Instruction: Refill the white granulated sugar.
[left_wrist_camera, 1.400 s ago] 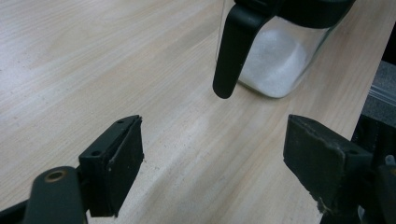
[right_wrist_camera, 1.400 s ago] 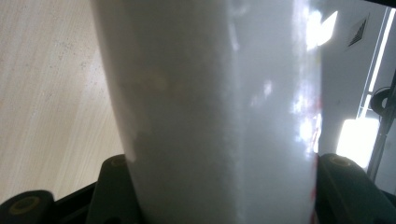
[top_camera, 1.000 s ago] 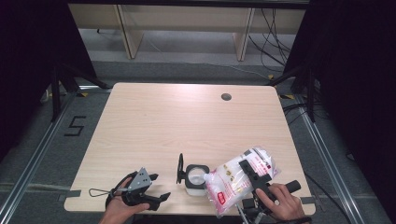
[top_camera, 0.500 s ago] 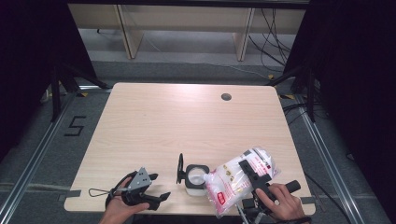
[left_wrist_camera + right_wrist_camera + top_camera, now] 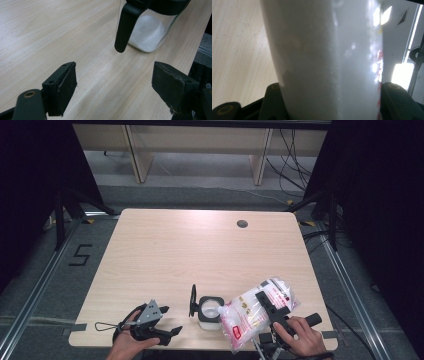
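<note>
A clear plastic bag [image 5: 252, 312] of white granules with red print is held tilted, its lower corner at the mouth of a small glass jar [image 5: 210, 315]. My right gripper [image 5: 270, 307] is shut on the bag, whose white bulk [image 5: 329, 57] sits between the jaws of the right gripper [image 5: 329, 100]. The jar [image 5: 150, 32] has white granules in its bottom, and its black hinged lid [image 5: 193, 301] stands open to its left. My left gripper [image 5: 171, 320] rests low at the table's front left, open and holding nothing, with the jaws of the left gripper [image 5: 113, 87] pointing at the jar and its black lid [image 5: 126, 25].
The light wooden table [image 5: 175, 250] has a round cable hole [image 5: 242, 223] at the back right. The jar stands near the front edge. Dark stands and cables flank the table on the floor.
</note>
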Motion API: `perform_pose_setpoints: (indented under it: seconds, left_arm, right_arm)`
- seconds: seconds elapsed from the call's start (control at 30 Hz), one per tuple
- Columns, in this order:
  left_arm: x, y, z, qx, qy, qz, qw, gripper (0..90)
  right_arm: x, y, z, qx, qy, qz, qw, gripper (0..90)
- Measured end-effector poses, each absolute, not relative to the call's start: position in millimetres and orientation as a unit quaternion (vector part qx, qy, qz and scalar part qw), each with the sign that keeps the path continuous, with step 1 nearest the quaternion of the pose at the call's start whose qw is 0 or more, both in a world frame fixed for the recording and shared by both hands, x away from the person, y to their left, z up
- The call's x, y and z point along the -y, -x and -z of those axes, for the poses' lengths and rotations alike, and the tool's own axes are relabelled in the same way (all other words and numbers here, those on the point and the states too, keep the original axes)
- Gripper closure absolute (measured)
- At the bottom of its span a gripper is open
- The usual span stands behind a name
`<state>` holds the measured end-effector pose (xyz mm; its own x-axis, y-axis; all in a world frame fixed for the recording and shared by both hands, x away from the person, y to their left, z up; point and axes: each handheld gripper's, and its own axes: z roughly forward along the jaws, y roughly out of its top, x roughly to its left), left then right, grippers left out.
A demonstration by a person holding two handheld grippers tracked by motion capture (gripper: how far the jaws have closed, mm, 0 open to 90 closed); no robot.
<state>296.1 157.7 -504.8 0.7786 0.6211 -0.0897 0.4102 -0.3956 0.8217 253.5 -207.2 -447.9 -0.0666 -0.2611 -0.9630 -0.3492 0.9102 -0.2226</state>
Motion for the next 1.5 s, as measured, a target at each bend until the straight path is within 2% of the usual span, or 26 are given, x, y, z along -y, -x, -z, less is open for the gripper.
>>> perform_pose_setpoints:
  seconds: [0.63, 0.7, 0.77, 1.5]
  left_arm:
    - [-158.2, -296.1, 504.5, -0.311, -0.827, -0.117, 0.453, 19.4]
    - [-160.2, -298.2, 504.5, -0.296, -0.836, -0.129, 0.444, 19.4]
    - [-159.1, -296.3, 505.4, -0.31, -0.831, -0.123, 0.446, 19.4]
    - [-159.2, -297.2, 505.1, -0.306, -0.831, -0.124, 0.447, 19.4]
  right_arm:
    - [207.2, -253.9, 448.3, -0.724, 0.222, -0.029, 0.653, 47.7]
    - [207.2, -253.9, 448.4, -0.726, 0.221, -0.031, 0.651, 47.6]
    - [206.3, -254.3, 448.3, -0.722, 0.225, -0.03, 0.653, 47.6]
    - [206.0, -252.7, 444.7, -0.715, 0.231, -0.023, 0.659, 47.7]
